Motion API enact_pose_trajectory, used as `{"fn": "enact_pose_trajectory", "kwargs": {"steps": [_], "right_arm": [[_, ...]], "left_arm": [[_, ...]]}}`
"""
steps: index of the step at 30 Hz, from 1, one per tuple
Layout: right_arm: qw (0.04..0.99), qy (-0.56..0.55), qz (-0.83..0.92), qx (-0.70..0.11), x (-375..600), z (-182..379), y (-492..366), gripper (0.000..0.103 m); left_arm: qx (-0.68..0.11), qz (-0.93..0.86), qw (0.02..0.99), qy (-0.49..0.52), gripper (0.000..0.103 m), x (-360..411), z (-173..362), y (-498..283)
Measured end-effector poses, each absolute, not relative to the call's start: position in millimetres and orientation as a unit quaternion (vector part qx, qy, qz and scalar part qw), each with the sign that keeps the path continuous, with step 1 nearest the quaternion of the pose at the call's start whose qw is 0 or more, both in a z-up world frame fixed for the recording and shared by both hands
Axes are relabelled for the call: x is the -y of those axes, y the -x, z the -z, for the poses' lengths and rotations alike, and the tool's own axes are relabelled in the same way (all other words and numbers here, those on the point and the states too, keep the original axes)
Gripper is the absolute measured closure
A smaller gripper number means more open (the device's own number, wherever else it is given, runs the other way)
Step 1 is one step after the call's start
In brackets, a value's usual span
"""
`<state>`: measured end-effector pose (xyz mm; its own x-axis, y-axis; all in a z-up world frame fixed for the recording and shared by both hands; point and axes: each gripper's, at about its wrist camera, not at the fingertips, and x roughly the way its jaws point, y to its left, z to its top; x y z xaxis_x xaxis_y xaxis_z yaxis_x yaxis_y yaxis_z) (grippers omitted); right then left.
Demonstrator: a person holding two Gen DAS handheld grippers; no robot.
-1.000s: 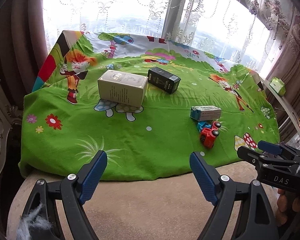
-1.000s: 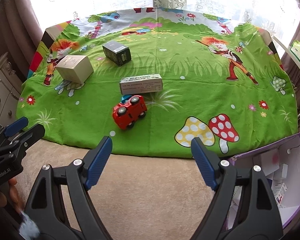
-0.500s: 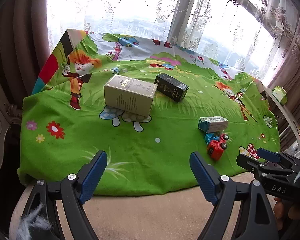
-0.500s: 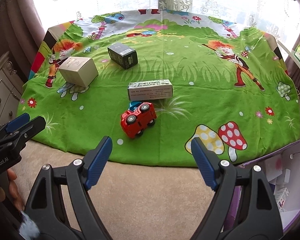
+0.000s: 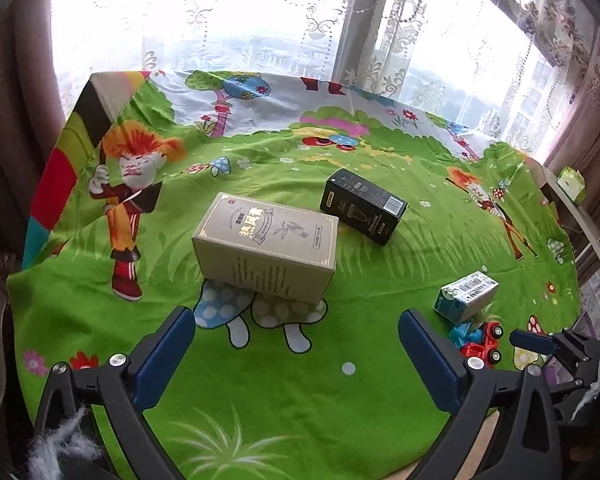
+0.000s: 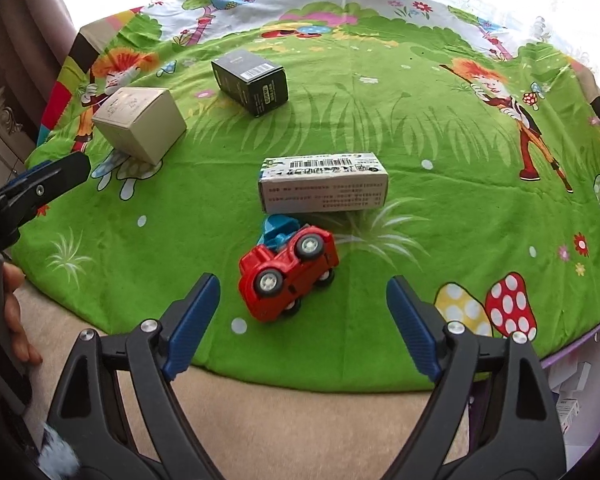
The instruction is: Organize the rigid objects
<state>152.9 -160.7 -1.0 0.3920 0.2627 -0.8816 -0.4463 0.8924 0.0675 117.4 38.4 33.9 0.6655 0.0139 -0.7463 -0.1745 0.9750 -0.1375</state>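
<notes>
On the green cartoon cloth (image 5: 340,420) lie a beige box (image 5: 266,248), a black box (image 5: 362,206), a small white-and-teal box (image 5: 466,296) and a red toy car (image 5: 482,346) on its side next to a blue piece. My left gripper (image 5: 296,352) is open and empty, just in front of the beige box. My right gripper (image 6: 302,316) is open and empty, with the red car (image 6: 288,274) just ahead between its fingers. The white-and-teal box (image 6: 324,182), black box (image 6: 252,80) and beige box (image 6: 140,128) lie beyond.
A purple-edged box (image 6: 576,392) with small cartons sits off the cloth's right edge. A drawer cabinet (image 6: 0,140) stands at the left. A green carton (image 5: 571,184) rests on a ledge at the right. Curtained windows back the table.
Both grippers have moved forward over the cloth. The left one has closed in on the beige box, the right one on the red car. Both stay open.
</notes>
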Motion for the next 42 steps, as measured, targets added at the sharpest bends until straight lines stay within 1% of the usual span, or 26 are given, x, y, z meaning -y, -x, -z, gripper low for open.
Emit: {"fn": "enact_pose_trajectory", "kwargs": {"steps": [6, 9, 13, 14, 16, 20, 21, 22, 23, 25, 27, 28, 31, 33, 35, 39, 42], "right_arm": [[0.824, 0.101, -0.215, -0.514, 152, 8, -167, 0.016], [0.82, 0.107, -0.217, -0.52, 148, 13, -170, 0.016], [0.817, 0.107, -0.216, -0.523, 147, 16, -173, 0.03], [0.818, 0.109, -0.215, -0.522, 147, 16, -173, 0.032], [0.82, 0.109, -0.215, -0.519, 147, 15, -172, 0.043], [0.821, 0.103, -0.218, -0.518, 150, 14, -172, 0.043], [0.821, 0.103, -0.219, -0.517, 149, 14, -171, 0.043], [0.821, 0.104, -0.221, -0.516, 149, 13, -170, 0.043], [0.822, 0.104, -0.221, -0.514, 150, 12, -169, 0.043], [0.825, 0.103, -0.218, -0.511, 151, 9, -166, 0.043], [0.827, 0.1, -0.214, -0.51, 153, 6, -165, 0.043], [0.828, 0.099, -0.213, -0.509, 154, 5, -164, 0.043], [0.831, 0.095, -0.211, -0.505, 158, -1, -160, 0.043], [0.832, 0.09, -0.213, -0.505, 161, -4, -156, 0.043], [0.834, 0.086, -0.216, -0.5, 165, -10, -152, 0.043], [0.839, 0.078, -0.214, -0.494, 176, -19, -151, 0.043], [0.846, 0.068, -0.205, -0.487, 186, -27, -154, 0.043]], "left_arm": [[-0.42, -0.055, 0.905, 0.044, 0.0, -39, -31, -151], [-0.432, -0.055, 0.9, 0.033, 0.0, -45, -27, -162], [-0.445, -0.05, 0.893, 0.039, 0.0, -53, -19, -175], [-0.448, -0.055, 0.892, 0.035, 0.0, -54, -16, -177], [-0.453, -0.048, 0.889, 0.039, 0.0, -57, -11, -180], [-0.455, -0.031, 0.889, 0.04, 0.0, -56, -6, -183], [-0.455, -0.028, 0.889, 0.036, 0.002, -55, -5, -183], [-0.454, -0.026, 0.89, 0.033, 0.007, -53, -5, -183], [-0.454, -0.02, 0.89, 0.032, 0.014, -52, -4, -182], [-0.457, -0.013, 0.889, 0.032, 0.022, -49, -3, -183], [-0.461, -0.006, 0.887, 0.028, 0.024, -46, -1, -182], [-0.46, -0.008, 0.887, 0.024, 0.024, -45, -2, -179], [-0.462, -0.008, 0.887, 0.019, 0.012, -46, -6, -167], [-0.461, -0.001, 0.887, 0.03, 0.008, -51, -11, -161], [-0.45, -0.004, 0.893, 0.023, 0.0, -56, -21, -160], [-0.44, 0.026, 0.897, -0.006, 0.0, -57, -38, -174], [-0.447, 0.047, 0.892, -0.042, 0.0, -54, -41, -189]]}}
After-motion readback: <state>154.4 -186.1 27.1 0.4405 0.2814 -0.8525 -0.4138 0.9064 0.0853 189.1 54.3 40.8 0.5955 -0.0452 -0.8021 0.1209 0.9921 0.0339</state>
